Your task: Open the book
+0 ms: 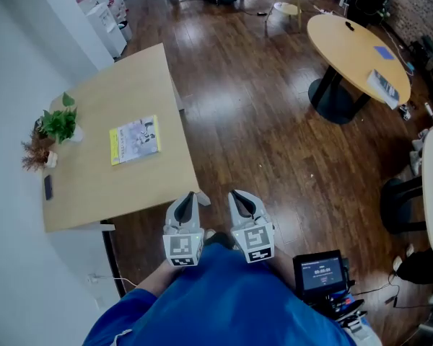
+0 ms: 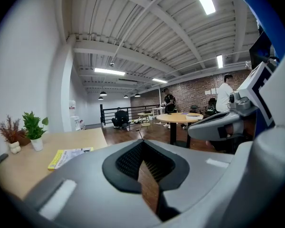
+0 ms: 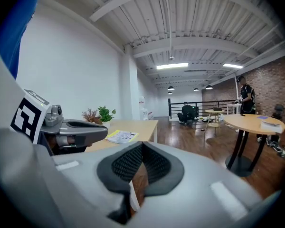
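Book (image 1: 134,140), one, on table (image 1: 130,78); left tool (image 1: 193,194), right tool (image 1: 238,194), both closed.

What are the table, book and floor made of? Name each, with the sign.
Table: probably wood or laminate, matte pale tan, evenly coloured.
Book: paper, thin and flat, printed cover with yellow strip.
Floor: wood planks or a lookalike, dark, glossy; seams and light reflections show.
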